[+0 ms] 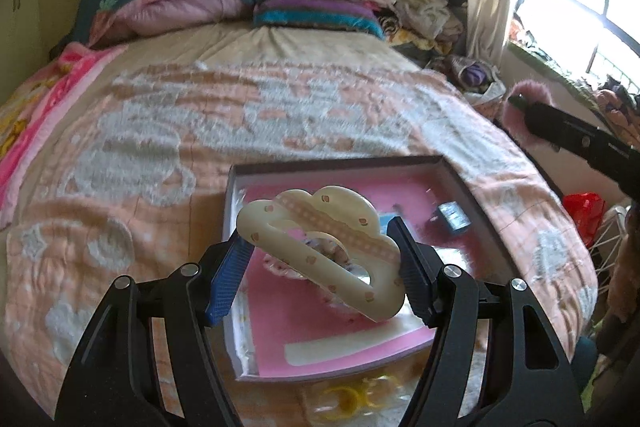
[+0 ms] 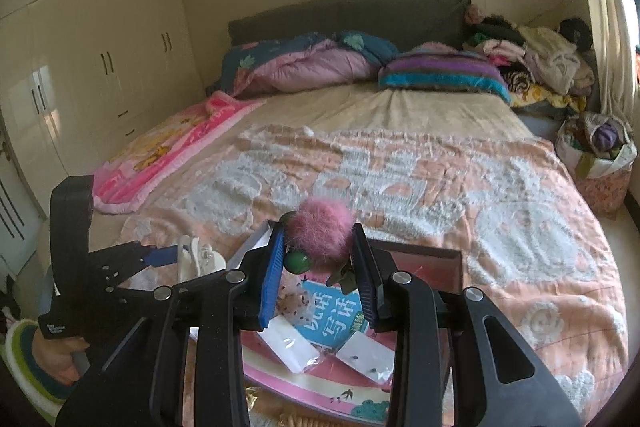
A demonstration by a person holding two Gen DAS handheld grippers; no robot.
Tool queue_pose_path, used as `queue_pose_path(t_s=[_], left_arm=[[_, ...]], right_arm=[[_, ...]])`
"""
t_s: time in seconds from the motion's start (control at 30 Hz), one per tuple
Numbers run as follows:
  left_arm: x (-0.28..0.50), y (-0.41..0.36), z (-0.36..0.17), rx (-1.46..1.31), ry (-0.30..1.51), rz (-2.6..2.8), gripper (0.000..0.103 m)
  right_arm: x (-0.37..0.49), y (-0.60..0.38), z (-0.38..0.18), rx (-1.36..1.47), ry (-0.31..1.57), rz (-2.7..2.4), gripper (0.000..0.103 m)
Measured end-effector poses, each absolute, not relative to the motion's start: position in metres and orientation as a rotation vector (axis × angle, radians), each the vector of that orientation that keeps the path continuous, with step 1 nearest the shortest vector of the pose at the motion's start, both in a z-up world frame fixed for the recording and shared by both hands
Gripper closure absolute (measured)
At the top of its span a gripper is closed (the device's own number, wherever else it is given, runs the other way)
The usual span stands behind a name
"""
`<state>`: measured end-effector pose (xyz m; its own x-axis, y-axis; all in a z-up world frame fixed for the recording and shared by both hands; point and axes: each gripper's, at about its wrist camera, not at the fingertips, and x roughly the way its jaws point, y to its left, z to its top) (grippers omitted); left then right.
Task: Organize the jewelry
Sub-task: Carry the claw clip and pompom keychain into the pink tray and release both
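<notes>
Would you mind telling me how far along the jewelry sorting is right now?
Partly done: small packets and a blue item already lie in the open box. In hand: the left tool grips a cream hair claw, the right tool a pink fluffy hair piece, both over the box. Left: yellow rings on the bedspread in front of it.

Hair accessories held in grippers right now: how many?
2. Cream cloud-shaped hair claw in the left gripper; pink fluffy pom-pom clip in the right gripper. Both over the open box.
</notes>
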<state>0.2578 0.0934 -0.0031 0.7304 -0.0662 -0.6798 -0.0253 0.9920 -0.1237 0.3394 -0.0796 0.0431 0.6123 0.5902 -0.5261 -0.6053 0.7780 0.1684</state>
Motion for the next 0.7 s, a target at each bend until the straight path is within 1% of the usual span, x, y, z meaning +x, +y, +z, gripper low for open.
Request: queue_pose_path(t_s=[0.27, 0.47, 0.63, 0.67, 0.7], left_arm=[[0.258, 0.107, -0.028, -0.127, 0.813, -0.007, 0.043], [0.258, 0.100, -0.056, -0.088, 0.887, -0.016, 0.043], [0.260, 0.091, -0.071, -0.084, 0.940, -0.041, 0.043], [0.260, 0.089, -0.071, -0.076, 0.940, -0.043, 0.041], [0.259, 0.087, -0.070, -0.061, 0.935, -0.045, 0.036]], right_arm=[[0.370, -0.073, -0.004, -0.027, 0.716, 0.658, 0.072], [0.388, -0.072, -0.043, -0.023, 0.798, 0.625, 0.072], [0.396, -0.081, -0.060, -0.007, 0.836, 0.589, 0.072], [0.398, -0.084, -0.063, -0.007, 0.847, 0.575, 0.072], [0.400, -0.085, -0.065, -0.006, 0.853, 0.567, 0.072]])
